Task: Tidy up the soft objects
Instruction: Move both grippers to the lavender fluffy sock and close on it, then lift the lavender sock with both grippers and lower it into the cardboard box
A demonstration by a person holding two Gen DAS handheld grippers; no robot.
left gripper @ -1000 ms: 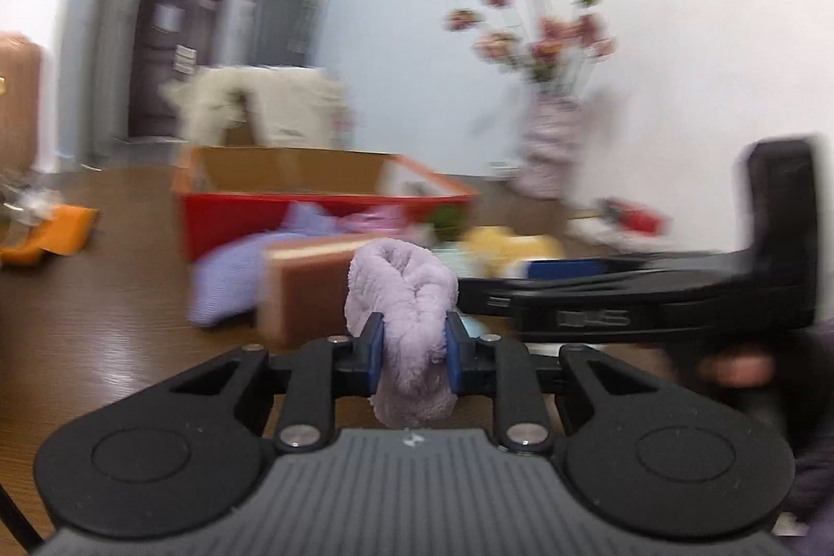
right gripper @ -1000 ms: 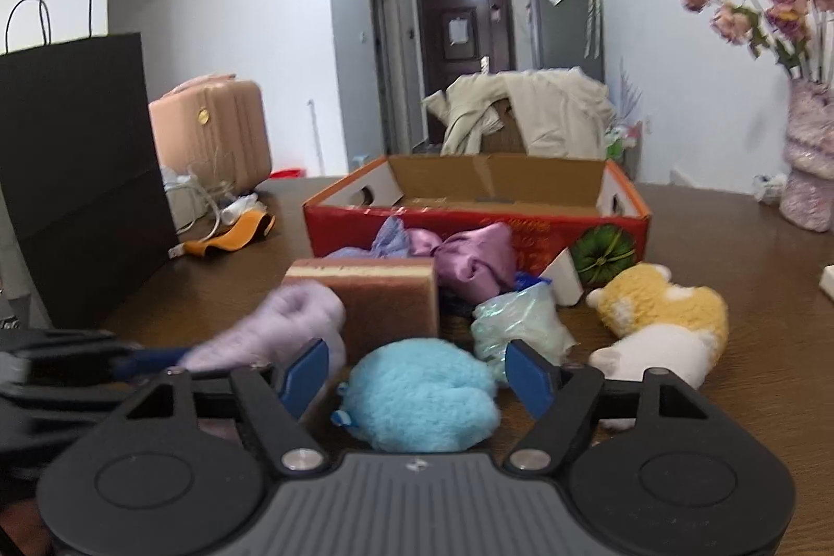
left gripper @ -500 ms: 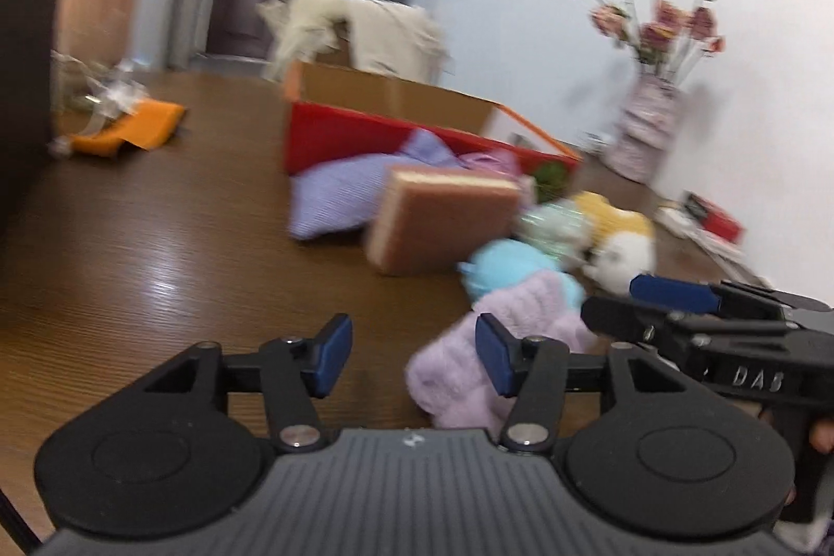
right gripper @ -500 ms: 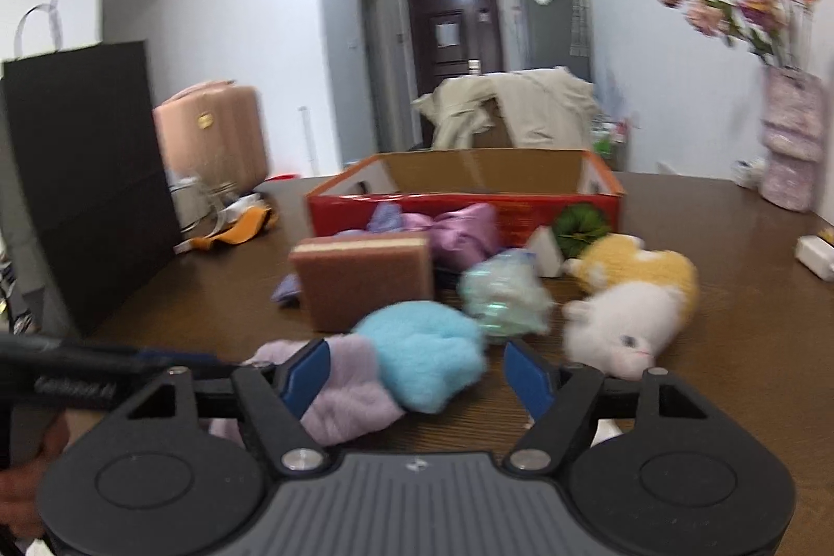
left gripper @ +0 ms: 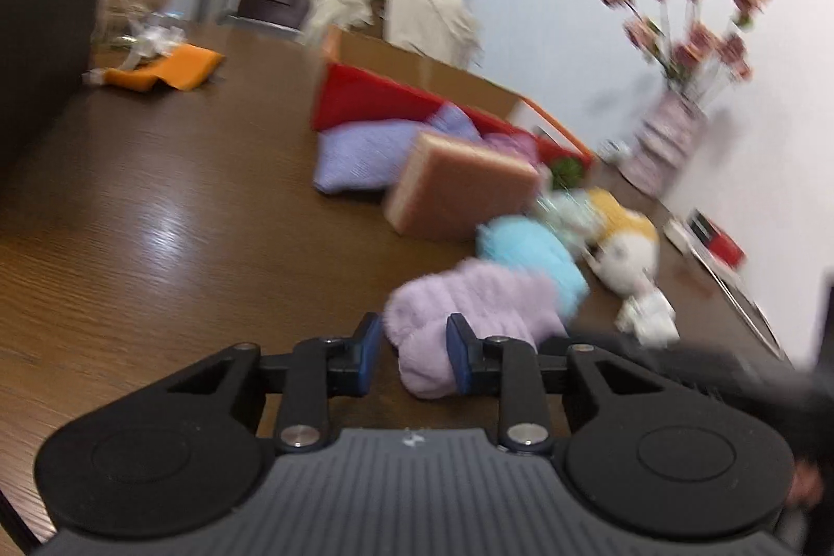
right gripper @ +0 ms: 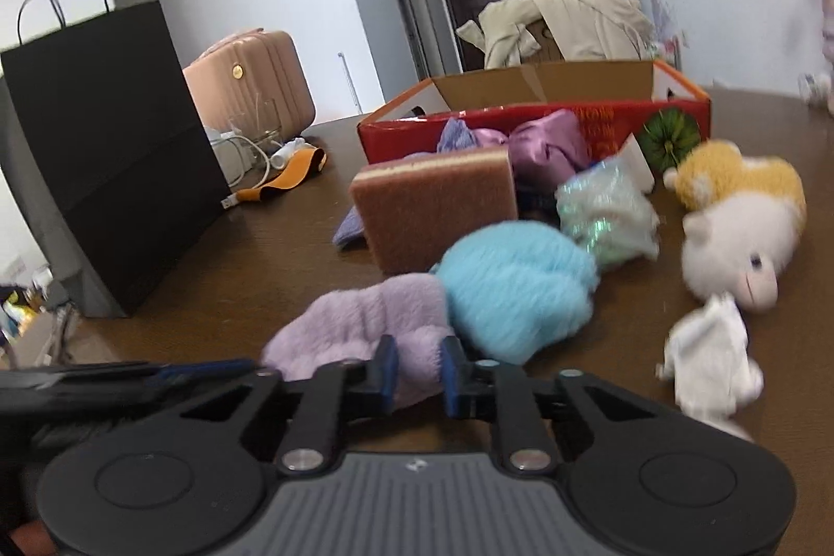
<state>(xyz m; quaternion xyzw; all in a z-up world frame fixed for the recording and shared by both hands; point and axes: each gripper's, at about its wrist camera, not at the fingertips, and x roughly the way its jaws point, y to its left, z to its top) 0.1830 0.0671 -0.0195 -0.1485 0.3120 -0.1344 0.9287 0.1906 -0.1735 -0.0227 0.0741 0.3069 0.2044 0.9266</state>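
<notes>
Lilac fleece, rolled and bunched, lies on the dark wooden table [right gripper: 172, 285] as two hand-held tongs take it from either end. The right gripper [right gripper: 418, 373] has just been closing and now pinches one end of the lilac cloth [right gripper: 365, 321]; the left gripper [left gripper: 409, 360] has also been closing, its jaws set round the other end, the right pad against the pile and a small gap showing at the left one. A hold at both ends suggests the piece is about to be spread or folded rather than simply carried. Touching it sits a fluffy blue bundle [right gripper: 513, 282], with a stiff brown sponge block [right gripper: 438, 212], a shiny pale-green pouch [right gripper: 604, 212] and a white-and-yellow plush toy [right gripper: 740, 233] near by. Behind stands an open red cardboard box [right gripper: 531, 110], a likely destination.
</notes>
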